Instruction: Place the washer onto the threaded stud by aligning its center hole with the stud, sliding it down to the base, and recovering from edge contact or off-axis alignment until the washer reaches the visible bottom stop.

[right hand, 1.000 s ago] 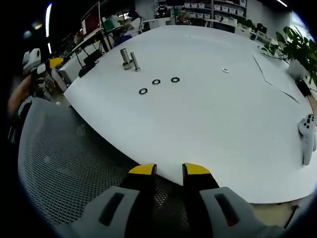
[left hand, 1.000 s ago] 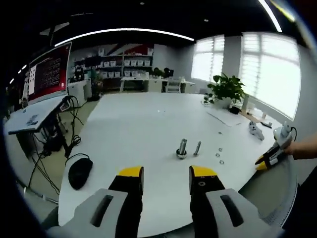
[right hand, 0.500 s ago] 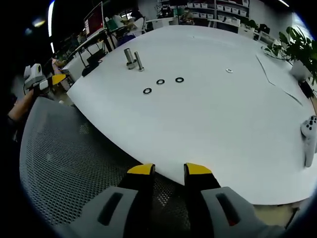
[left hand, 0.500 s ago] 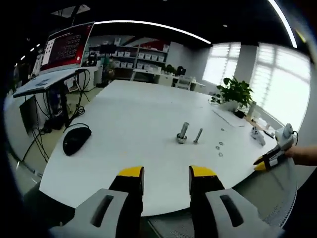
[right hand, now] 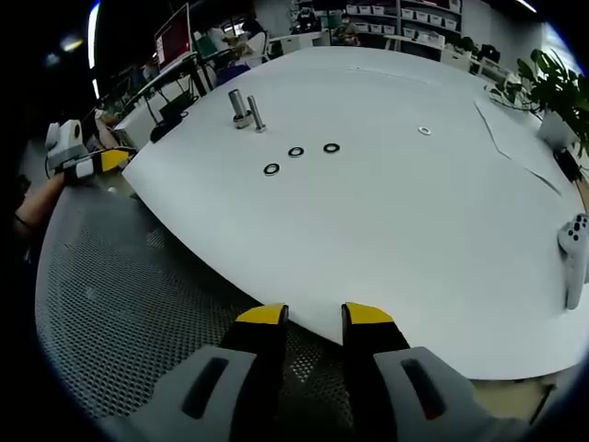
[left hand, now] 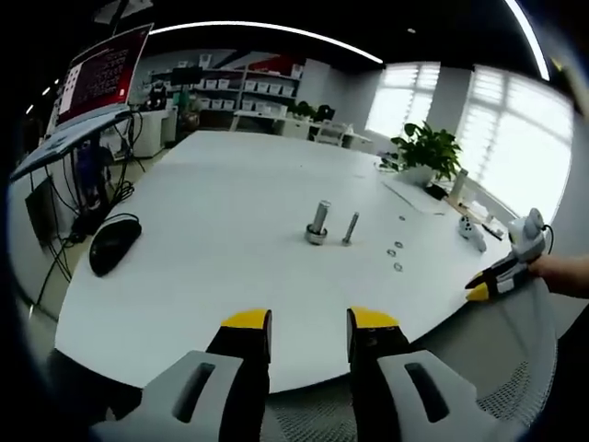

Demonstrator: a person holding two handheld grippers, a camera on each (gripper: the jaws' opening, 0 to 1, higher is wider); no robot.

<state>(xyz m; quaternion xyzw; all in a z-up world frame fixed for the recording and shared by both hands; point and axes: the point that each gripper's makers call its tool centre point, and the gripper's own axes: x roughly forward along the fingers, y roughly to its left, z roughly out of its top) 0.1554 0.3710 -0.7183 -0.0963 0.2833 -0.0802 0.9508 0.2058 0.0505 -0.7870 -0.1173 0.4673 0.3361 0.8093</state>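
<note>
Office surroundings: shelving, windows and a potted plant (left hand: pixel 425 150) stand behind a large white bench (left hand: pixel 230 203). Near the middle of the bench, a threaded stud (left hand: pixel 351 227) stands upright just beside a thicker metal cylinder (left hand: pixel 318 222) (the two apart, not touching). Three washers (right hand: pixel 295 153) lie flat in a short row near the stud, with a fourth washer (right hand: pixel 423 131) well apart from them. A black mouse (left hand: pixel 111 244) rests toward the bench's edge, and a white controller (right hand: pixel 573 247) lies at the opposite side. The left gripper (left hand: pixel 308 324) hovers over the bench edge, fingers apart and empty. The right gripper (right hand: pixel 313 318) hangs above a mesh chair (right hand: pixel 129 304), fingers likewise apart, holding nothing.
</note>
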